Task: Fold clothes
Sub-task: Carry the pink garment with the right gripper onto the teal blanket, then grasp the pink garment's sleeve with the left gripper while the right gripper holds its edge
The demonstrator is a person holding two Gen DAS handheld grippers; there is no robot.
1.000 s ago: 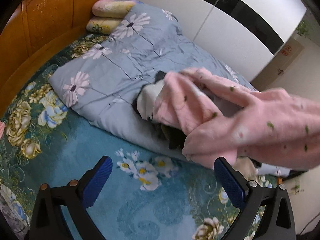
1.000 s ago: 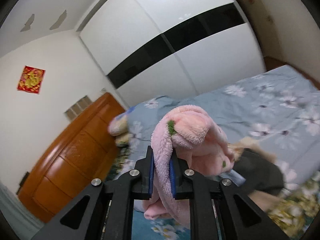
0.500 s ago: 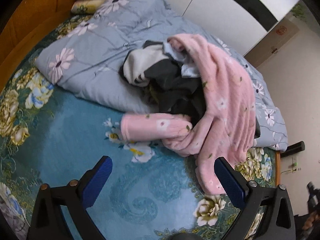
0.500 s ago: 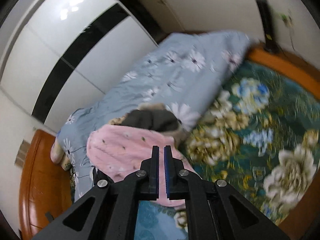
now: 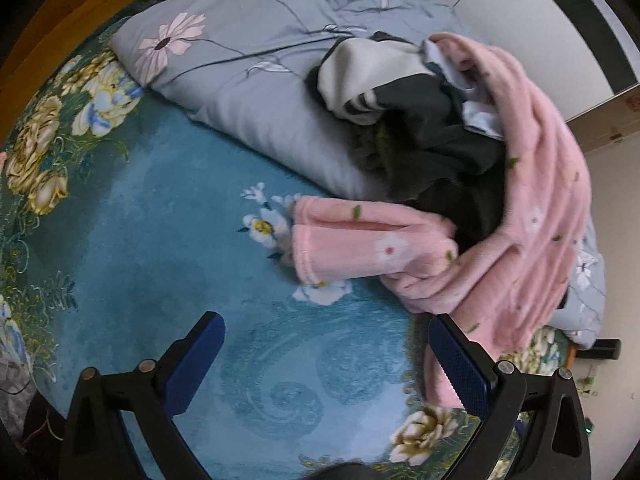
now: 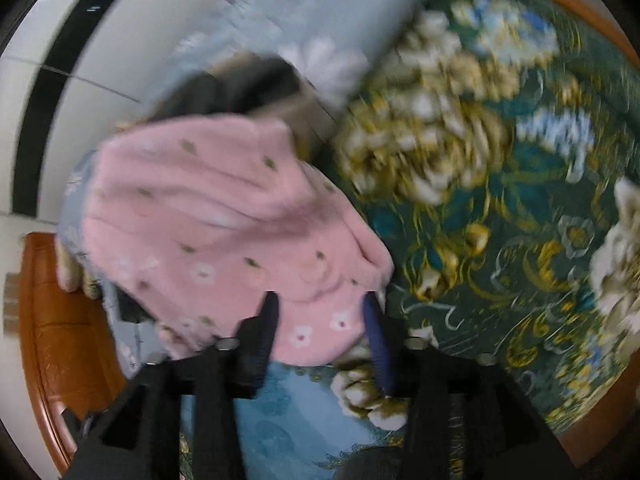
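Observation:
A pink fleece garment (image 5: 532, 216) with small flowers lies draped over a pile of dark and white clothes (image 5: 416, 120) on the bed, one sleeve (image 5: 360, 240) stretched left on the blue sheet. My left gripper (image 5: 328, 360) is open and empty, above the sheet, short of the sleeve. In the right wrist view the pink garment (image 6: 224, 220) lies just ahead of my right gripper (image 6: 320, 320), which is open, its fingers apart over the garment's near edge. That view is blurred.
A folded grey floral quilt (image 5: 260, 40) lies behind the clothes pile. The bed sheet (image 5: 160, 240) is teal with gold flowers. A wooden bed frame (image 6: 52, 320) and white wardrobe doors (image 6: 100, 60) border the bed.
My right gripper let go of the pink garment, which dropped over the clothes pile, then opened and swung down toward it. My left gripper moved closer to the sleeve.

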